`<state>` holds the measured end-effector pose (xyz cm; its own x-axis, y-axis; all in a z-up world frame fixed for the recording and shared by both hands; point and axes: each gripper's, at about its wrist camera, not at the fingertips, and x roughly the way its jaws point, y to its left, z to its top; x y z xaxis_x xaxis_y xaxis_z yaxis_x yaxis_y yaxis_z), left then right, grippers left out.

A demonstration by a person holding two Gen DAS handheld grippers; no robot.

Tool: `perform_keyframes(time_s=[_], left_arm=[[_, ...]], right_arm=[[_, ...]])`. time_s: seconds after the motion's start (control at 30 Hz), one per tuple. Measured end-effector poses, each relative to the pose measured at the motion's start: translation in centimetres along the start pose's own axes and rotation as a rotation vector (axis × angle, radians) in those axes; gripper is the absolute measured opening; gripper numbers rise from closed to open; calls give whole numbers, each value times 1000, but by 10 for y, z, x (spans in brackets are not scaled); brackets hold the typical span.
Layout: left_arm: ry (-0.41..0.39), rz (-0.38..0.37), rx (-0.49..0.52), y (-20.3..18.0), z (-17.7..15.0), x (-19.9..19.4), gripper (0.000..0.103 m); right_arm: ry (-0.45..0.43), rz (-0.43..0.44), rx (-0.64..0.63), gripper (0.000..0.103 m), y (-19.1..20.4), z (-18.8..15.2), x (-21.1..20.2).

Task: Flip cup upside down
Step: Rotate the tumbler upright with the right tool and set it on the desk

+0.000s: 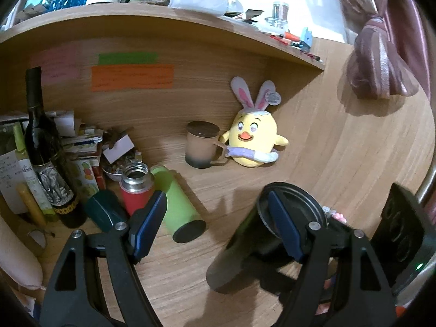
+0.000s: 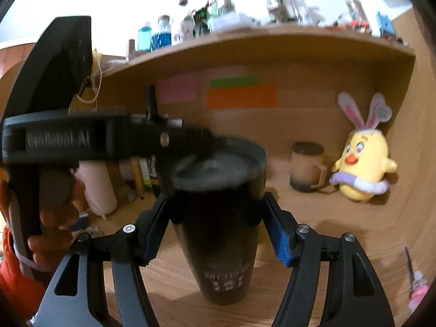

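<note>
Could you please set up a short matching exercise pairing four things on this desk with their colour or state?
Things:
1. black cup
2. green bottle
3. red flask
4. plush chick

States:
A. lying on its side
B. standing, no lid on
C. yellow, rabbit ears
D. upright between the right gripper fingers

Pairs: 1-D, 2-A, 3-B, 4-C

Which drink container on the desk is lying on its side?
The lime green bottle, dark base toward the camera. The red flask, lidded mug and black tumbler all stand upright.
</note>
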<state>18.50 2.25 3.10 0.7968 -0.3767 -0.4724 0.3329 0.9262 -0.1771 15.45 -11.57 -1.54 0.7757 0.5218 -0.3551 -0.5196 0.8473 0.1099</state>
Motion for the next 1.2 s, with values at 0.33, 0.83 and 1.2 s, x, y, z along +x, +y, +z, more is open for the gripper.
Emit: perform_keyframes(time_s=[0.33, 0.83, 1.2], left_arm=[[0, 29, -8, 5, 3, 6, 77], [-74, 89, 36, -9, 4, -16, 77], [-208, 182, 39, -24, -45, -85, 93]], right_arm=[[116, 82, 75, 64, -9, -22, 20], [66, 18, 57, 87, -11, -17, -18], [-20, -39, 54, 91, -17, -4, -64]])
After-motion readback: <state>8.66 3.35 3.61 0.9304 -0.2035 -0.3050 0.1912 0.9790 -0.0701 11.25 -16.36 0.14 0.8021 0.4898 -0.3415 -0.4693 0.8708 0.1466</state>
